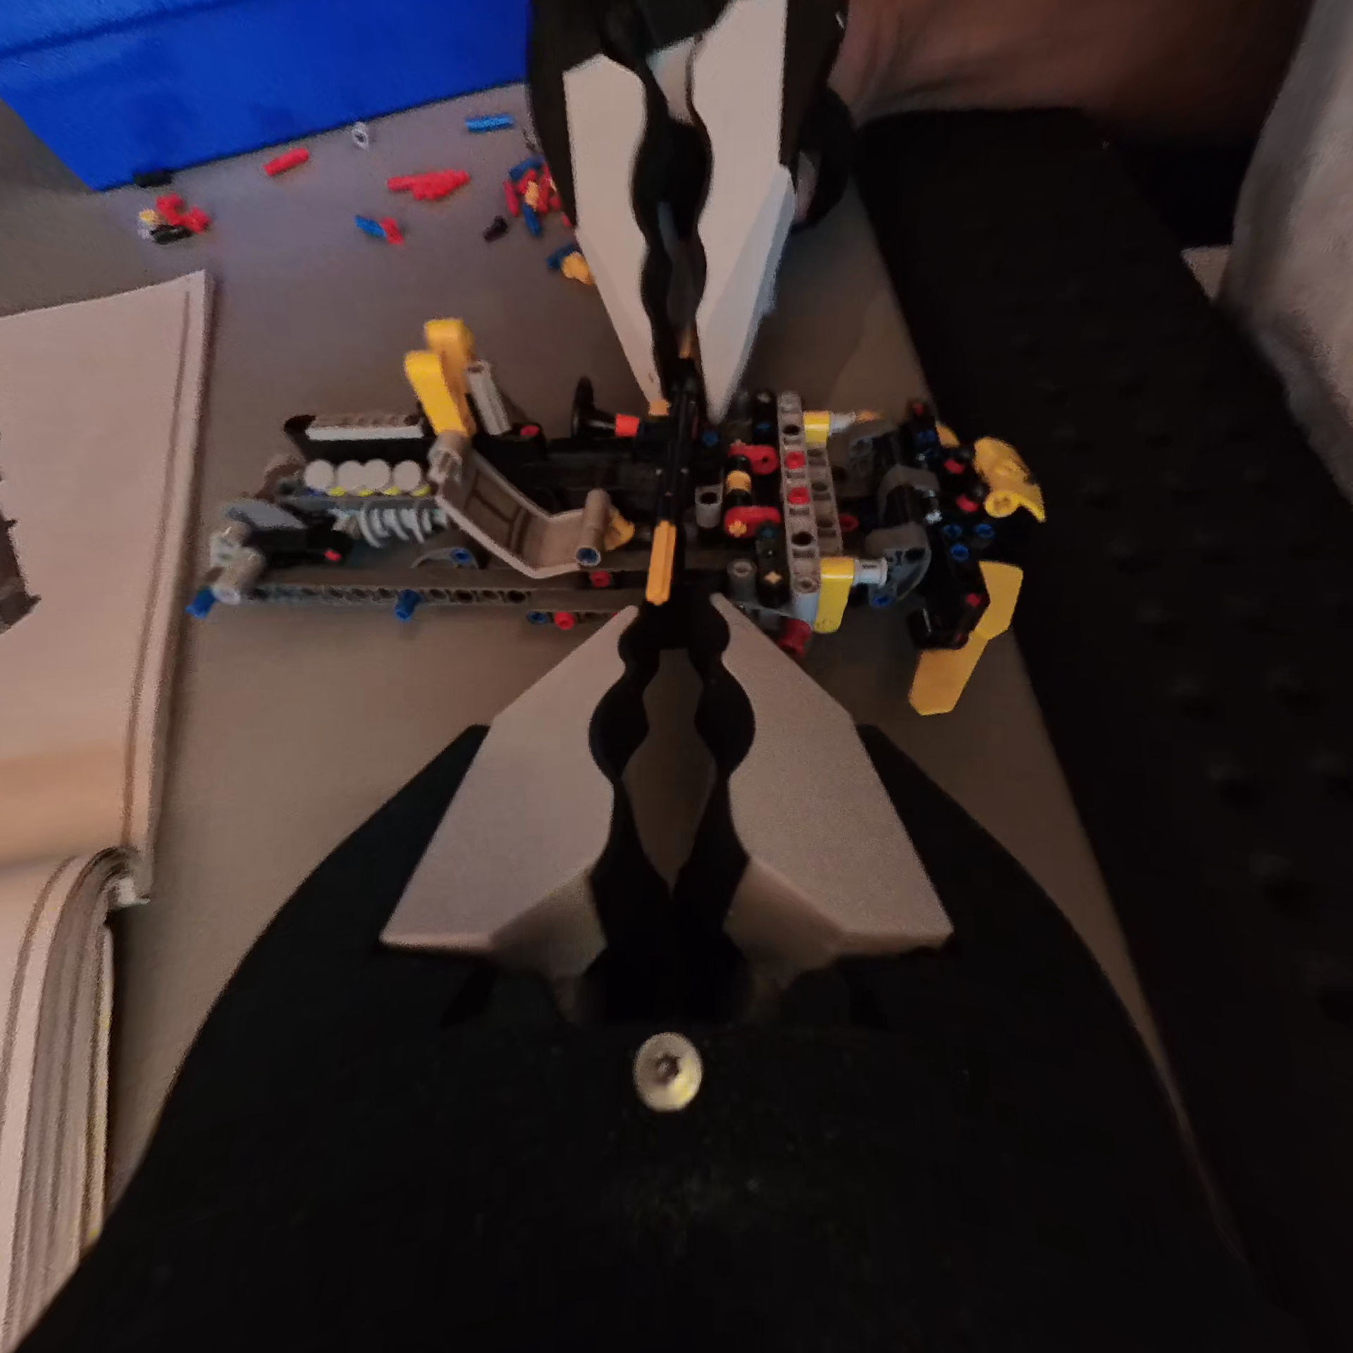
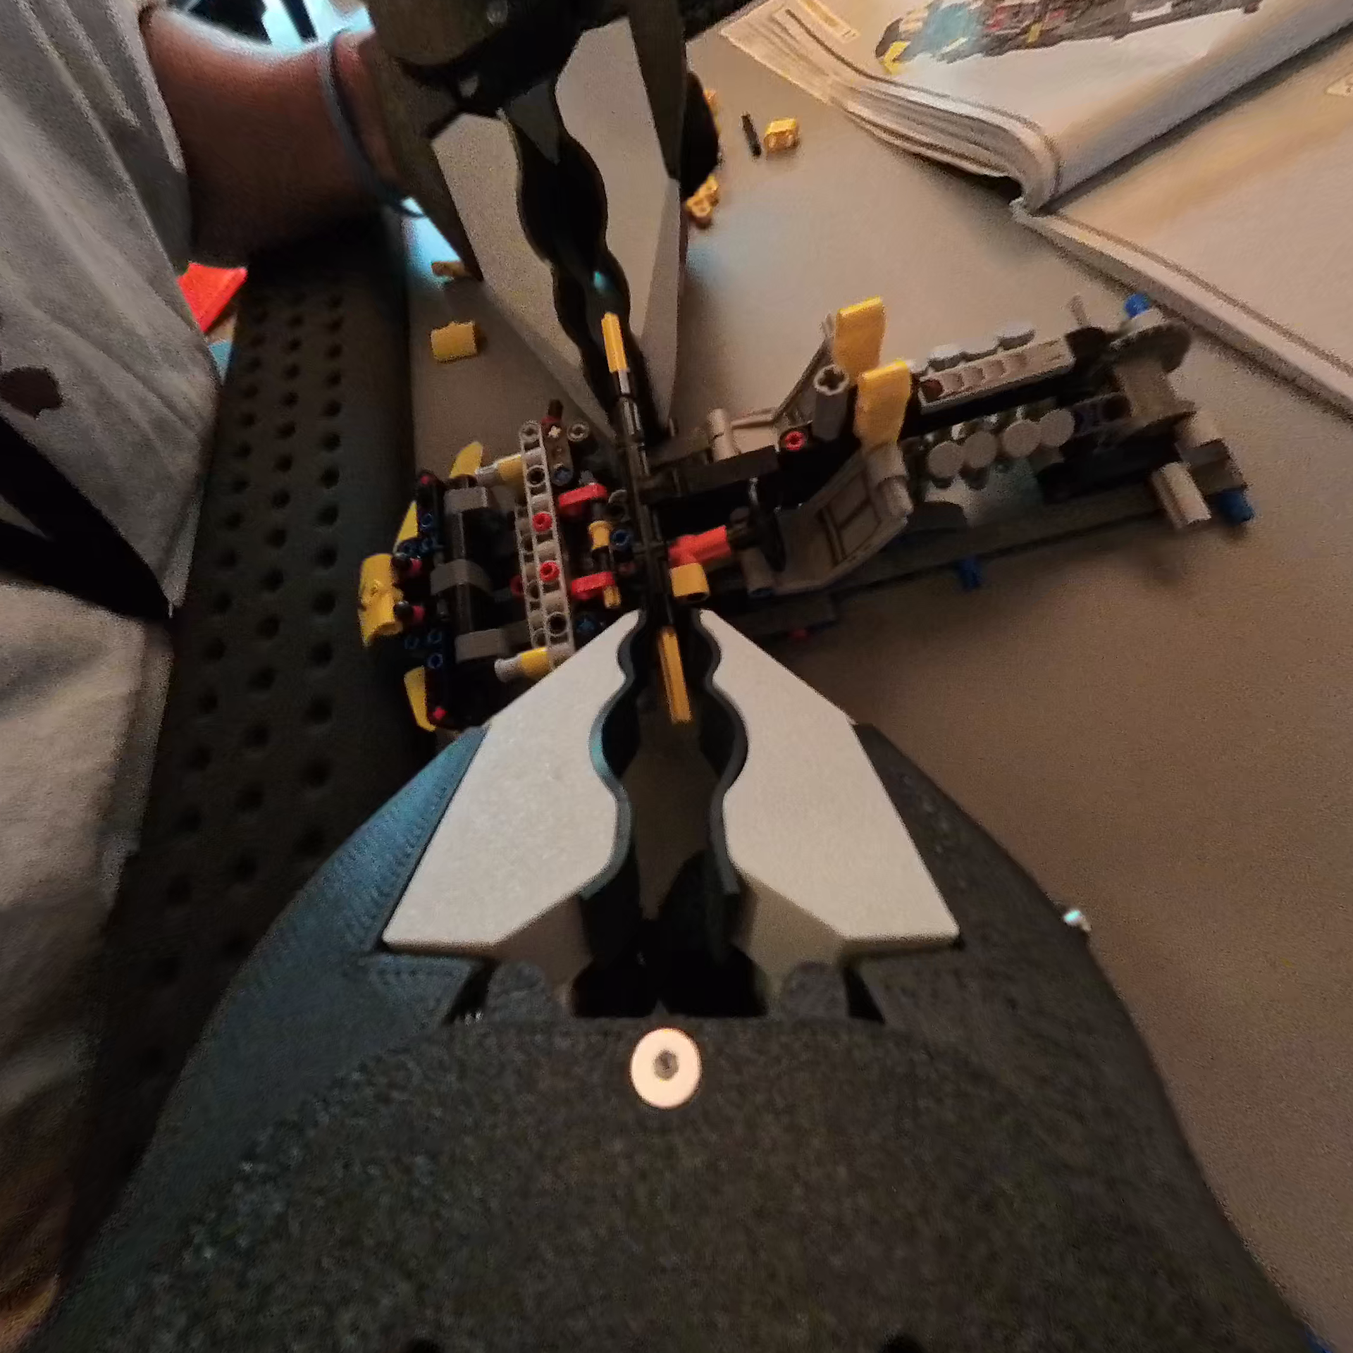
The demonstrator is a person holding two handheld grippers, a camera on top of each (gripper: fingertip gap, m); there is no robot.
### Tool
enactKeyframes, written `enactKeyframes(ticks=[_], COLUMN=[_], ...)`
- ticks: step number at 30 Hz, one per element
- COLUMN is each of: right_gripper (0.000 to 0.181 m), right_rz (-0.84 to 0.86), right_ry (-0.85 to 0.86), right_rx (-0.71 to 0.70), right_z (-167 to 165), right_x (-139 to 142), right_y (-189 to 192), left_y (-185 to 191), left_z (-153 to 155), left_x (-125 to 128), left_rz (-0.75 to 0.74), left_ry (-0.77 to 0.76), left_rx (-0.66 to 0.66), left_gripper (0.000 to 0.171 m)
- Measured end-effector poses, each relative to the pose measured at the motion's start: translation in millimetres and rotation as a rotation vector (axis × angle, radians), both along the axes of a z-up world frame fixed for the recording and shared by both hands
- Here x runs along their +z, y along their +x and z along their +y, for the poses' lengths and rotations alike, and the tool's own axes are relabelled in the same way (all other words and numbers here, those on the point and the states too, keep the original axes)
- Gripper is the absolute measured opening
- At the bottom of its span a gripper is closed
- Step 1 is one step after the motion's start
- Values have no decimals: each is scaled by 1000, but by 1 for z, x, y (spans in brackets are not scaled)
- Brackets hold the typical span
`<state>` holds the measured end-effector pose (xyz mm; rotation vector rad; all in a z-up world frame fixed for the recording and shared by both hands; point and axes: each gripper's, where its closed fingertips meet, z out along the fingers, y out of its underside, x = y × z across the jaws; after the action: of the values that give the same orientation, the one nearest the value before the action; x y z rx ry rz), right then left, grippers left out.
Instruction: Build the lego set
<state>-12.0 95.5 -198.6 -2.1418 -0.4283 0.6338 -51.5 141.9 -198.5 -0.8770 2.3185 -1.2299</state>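
Note:
A long black axle with yellow ends (image 1: 661, 560) hangs crosswise over the half-built lego chassis (image 1: 512, 512) on the table. My left gripper (image 1: 677, 611) is shut on one yellow end. My right gripper (image 1: 681, 381) faces it from the far side, shut on the other end. In the right wrist view the near yellow end (image 2: 672, 677) sits between my right gripper's (image 2: 666, 622) pads, and the far end is in the left gripper (image 2: 633, 417). The chassis (image 2: 805, 498) has grey beams, yellow panels and red and blue pins. Whether the axle touches it is hidden.
An open instruction booklet (image 2: 1025, 110) lies beside the chassis, at the left in the left wrist view (image 1: 73, 586). Loose red, blue and yellow pieces (image 1: 425, 183) lie near a blue bin (image 1: 256, 73). A black perforated mat (image 2: 278, 512) borders the table. A person's arm (image 2: 256, 132) is behind the left gripper. About 7 cm separates my left fingertips from my right.

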Motion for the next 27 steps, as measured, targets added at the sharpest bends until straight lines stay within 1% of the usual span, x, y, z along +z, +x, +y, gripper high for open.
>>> enactKeyframes(ticks=[5, 10, 11, 12, 13, 14, 15, 18, 20, 21, 25, 27], right_gripper=[8, 8, 7, 7, 8, 8, 8, 8, 7, 7, 6, 6], right_rz=[-18, -62, -67, -60, -49, -33, -15, 72, 121, 114, 40, -12], right_ry=[5, 6, 16, 13, 3, -3, -3, 13, 36, 51, 84, 96], right_rx=[-39, -129, -140, -153, -166, -184, -204, -275, -317, -327, -334, -320], right_z=[9, 18, 19, 19, 20, 22, 23, 30, 33, 34, 34, 34], right_x=[0, 2, 3, 4, 2, 2, 4, 15, 22, 24, 26, 26], right_y=[-2, 3, 3, 3, 2, 1, 1, 3, 4, 3, -4, -8], left_y=[16, 18, 16, 16, 17, 17, 16, 10, 6, 4, -1, 1], left_z=[17, 26, 27, 30, 36, 41, 44, 51, 52, 48, 24, 21], left_x=[17, 5, 1, -3, -4, -1, 3, 18, 23, 25, 39, 36], left_rz=[-7, 114, 159, 213, 250, 273, 295, 360, 366, 379, 468, 515], left_ry=[-43, -125, -146, -173, -213, -274, -350, -601, -719, -767, -964, -988], left_rx=[144, 258, 271, 307, 361, 408, 445, 520, 566, 566, 493, 494], left_gripper=[7, 8, 9, 15, 26, 32, 33, 54, 64, 65, 39, 39])
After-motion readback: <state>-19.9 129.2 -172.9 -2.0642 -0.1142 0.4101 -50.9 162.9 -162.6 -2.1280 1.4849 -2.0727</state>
